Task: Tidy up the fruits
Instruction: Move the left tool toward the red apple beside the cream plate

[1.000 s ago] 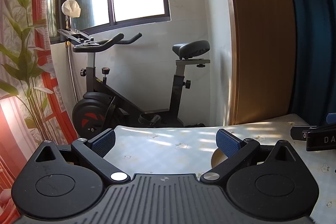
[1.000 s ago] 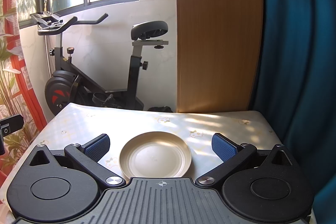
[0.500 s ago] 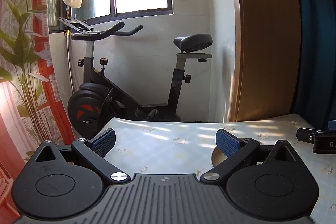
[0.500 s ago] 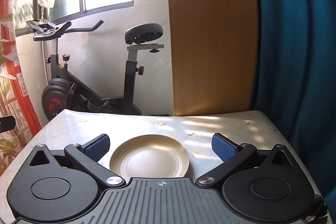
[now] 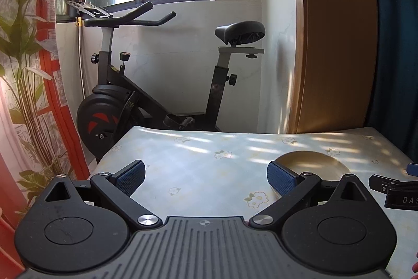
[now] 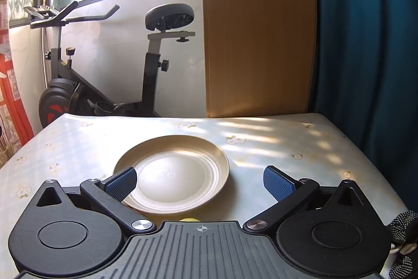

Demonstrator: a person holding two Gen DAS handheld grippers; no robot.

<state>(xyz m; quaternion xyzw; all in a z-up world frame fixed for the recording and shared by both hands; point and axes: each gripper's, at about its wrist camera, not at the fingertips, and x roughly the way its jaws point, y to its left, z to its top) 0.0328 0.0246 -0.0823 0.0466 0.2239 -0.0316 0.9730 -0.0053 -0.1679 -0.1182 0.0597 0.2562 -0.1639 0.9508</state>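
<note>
Sitting under both grippers is the table (image 6: 300, 145), covered in a pale flowered cloth and lying in patchy sunlight; an exercise bike (image 5: 146, 96) is standing beyond its far edge against the wall. On the cloth a beige plate (image 6: 180, 161) is resting empty, seen whole from the right wrist and only as a sliver behind a finger from the left wrist (image 5: 313, 161).

The right gripper (image 6: 199, 181) is hovering just above the near rim of the plate with its blue pads (image 6: 277, 182) spread wide and nothing between them. The left gripper (image 5: 206, 181) is hanging over bare cloth to the left of the plate, likewise spread wide and holding nothing.

Smallest of all, a sliver of something yellow (image 6: 189, 219) is peeking out at the near edge of the plate, right under the body of the right gripper; it is probably a fruit, though too little is showing to say which.

Judging by the bare plate, the task is only beginning, with no fruit yet gathered. The next move is probably calling for the right gripper to pull back and tilt down until that yellow thing is lying between its pads, then to close gently enough not to bruise it.
</note>
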